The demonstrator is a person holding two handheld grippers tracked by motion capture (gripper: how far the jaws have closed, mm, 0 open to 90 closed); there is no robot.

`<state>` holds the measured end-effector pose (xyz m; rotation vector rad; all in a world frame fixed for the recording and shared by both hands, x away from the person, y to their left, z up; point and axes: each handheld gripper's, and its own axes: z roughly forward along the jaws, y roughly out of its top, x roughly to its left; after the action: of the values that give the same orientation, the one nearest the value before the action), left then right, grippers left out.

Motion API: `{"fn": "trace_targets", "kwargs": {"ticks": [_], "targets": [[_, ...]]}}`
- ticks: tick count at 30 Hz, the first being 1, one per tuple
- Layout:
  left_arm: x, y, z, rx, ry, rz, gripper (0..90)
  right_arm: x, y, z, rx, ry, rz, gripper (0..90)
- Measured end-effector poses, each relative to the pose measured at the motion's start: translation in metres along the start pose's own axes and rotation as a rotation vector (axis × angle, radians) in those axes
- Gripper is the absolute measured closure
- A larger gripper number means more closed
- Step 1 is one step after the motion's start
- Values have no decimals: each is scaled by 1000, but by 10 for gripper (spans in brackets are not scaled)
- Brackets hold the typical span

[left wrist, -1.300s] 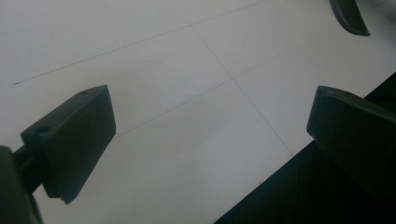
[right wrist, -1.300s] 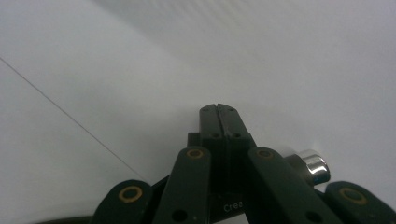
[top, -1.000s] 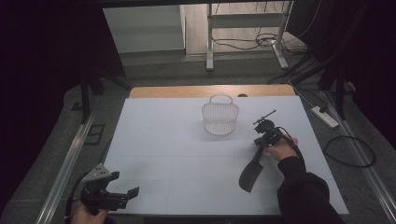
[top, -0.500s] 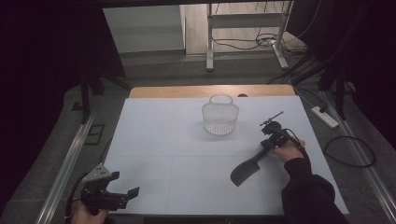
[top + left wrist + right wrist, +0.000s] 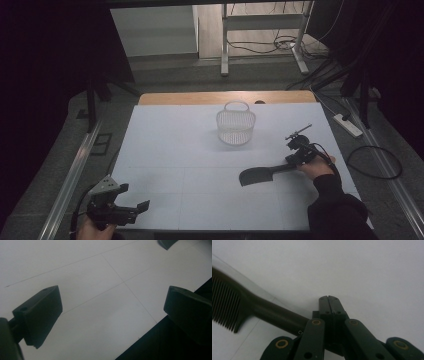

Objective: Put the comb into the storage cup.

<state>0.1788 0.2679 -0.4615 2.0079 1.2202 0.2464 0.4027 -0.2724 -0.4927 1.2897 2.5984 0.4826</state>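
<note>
A black comb (image 5: 257, 175) lies flat on the white table (image 5: 175, 150), teeth end to the left. My right gripper (image 5: 289, 162) is at its handle end, at the table's right. In the right gripper view the jaws (image 5: 328, 298) are shut against each other with nothing between the tips. The comb (image 5: 262, 310) runs from the left, and its handle passes under the gripper's left link. Whether it is pinned there I cannot tell. My left gripper (image 5: 140, 206) rests at the front left corner, its jaws (image 5: 112, 310) wide open over bare table.
A white wire basket (image 5: 235, 127) with a handle stands upright at the table's back middle, apart from both grippers. The table's front edge (image 5: 150, 330) runs just below the left gripper's jaws. A power strip (image 5: 347, 125) and cables lie on the floor to the right.
The right hand has moved toward the right. The comb has swung from pointing down toward the front edge to lying almost crosswise. The left gripper has stayed put.
</note>
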Motion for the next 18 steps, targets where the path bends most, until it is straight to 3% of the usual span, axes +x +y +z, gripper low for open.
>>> {"fn": "trace_targets", "kwargs": {"ticks": [18], "targets": [[0,0,1,-1,-1,3,25,4,-27,-11,0,30,14,895]]}}
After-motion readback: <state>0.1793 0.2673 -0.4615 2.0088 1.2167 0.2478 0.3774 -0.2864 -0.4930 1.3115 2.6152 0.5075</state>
